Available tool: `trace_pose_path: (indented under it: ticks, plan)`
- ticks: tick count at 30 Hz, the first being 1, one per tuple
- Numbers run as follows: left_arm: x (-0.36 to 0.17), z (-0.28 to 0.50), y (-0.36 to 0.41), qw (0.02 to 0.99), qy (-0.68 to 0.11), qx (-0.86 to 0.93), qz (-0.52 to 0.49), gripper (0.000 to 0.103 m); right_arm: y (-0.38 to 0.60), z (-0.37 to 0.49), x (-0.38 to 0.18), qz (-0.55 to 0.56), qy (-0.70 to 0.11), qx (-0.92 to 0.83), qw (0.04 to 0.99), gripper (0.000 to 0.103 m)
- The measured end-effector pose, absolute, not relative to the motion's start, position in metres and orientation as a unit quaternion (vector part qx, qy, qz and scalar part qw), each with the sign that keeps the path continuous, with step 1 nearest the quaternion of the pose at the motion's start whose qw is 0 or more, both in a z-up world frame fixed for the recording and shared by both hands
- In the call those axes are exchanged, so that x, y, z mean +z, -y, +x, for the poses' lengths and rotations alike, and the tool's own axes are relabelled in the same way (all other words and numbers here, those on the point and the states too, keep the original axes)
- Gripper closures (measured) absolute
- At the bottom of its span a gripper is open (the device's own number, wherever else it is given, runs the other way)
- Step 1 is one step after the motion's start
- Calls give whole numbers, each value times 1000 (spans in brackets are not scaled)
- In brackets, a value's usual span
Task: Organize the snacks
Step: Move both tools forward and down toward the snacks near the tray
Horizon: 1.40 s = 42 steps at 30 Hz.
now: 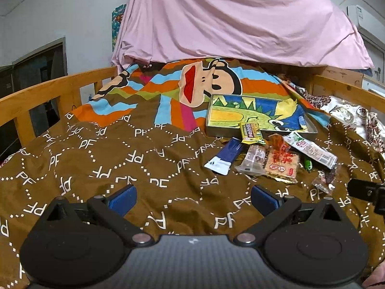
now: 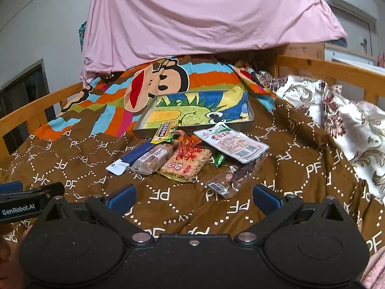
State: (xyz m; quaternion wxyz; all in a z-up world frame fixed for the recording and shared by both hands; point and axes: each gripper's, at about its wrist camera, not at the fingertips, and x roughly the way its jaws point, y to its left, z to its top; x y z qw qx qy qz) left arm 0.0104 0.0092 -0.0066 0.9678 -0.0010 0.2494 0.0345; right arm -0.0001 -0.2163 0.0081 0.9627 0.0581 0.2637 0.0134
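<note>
Right wrist view: both grippers' fingers [image 2: 264, 196] spread apart, empty; the crinkly snack packets [image 2: 185, 162] overlap at centre on the soft brown quilt [image 2: 72, 168], so one pinch may drag neighbours short of the shallow dinosaur-print metal tray [image 2: 144, 126].

Snack packets [image 2: 190, 154] on brown blanket [image 2: 168, 197], just before dinosaur tray [image 2: 144, 130].

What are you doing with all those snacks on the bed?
A person holds two tongs over a bed, both open and holding nothing. The left tongs and right tongs hover above the brown blanket, short of the snacks. A pile of snacks lies loose on the blanket, in front of a dinosaur tray. One yellow packet leans on the tray's front edge; the rest of the tray looks bare. No snack is being sorted yet.
</note>
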Motion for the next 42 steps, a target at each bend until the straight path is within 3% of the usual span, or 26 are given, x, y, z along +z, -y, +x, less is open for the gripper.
trace_pose_path:
  ticks: [42]
  plan:
    - [-18, 143, 24, 955, -295, 22, 27, 0, 258, 124, -11, 63, -316, 28, 946, 0]
